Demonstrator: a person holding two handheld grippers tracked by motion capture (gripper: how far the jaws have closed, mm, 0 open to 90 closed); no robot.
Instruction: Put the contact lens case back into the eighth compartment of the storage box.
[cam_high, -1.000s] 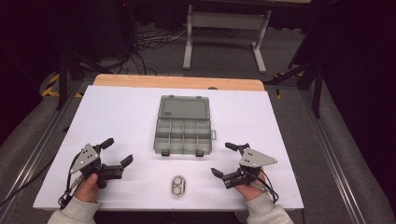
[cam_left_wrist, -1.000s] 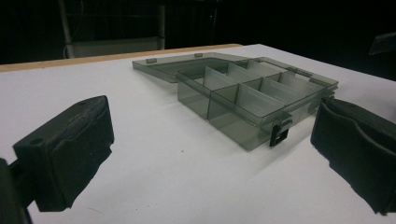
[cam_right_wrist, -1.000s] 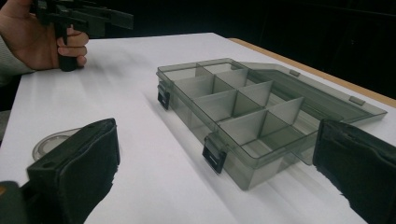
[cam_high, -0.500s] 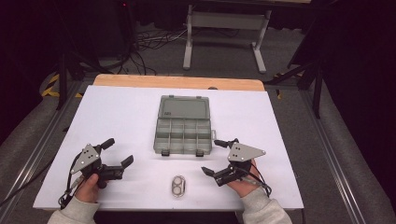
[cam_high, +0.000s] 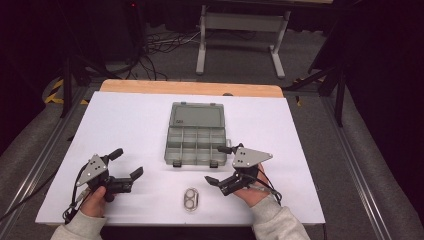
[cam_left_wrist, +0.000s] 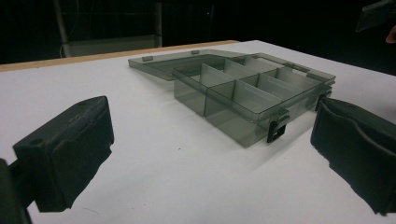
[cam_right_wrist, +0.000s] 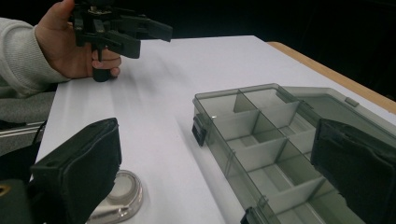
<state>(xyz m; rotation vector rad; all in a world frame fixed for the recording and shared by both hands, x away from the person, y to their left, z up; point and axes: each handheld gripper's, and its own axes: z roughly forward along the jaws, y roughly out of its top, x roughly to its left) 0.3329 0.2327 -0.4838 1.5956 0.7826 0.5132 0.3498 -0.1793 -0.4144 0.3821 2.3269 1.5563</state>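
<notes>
Two claws, both gaping wide and holding nothing, so every risk here lies in the approach. Nearest me, at the bottom centre of the high view, the small shiny oval tin lies flat on the white tabletop, apart from everything else. My right claw hangs just right of it in the lower middle of that frame, jaws spread; in the right gripper view the tin sits at the lower left, tucked under the near jaw. I judge that is the thing I'm going for. It is low and smooth, so if I close from this slant the pads may ride over its rim and squirt it across the paper, or off the near edge, which is close. I cannot tell whether its lid is fastened.

My left claw rests at the lower left of the high view, jaws equally open, well apart from the tin. It could not steady the tin from there.

Farther up, at frame centre, the grey compartment box stands with its lid folded back flat. The right claw's far jaw is near the box's front right corner, where the latches stick out. A careless swing could clip one and shove the light box askew.
</notes>
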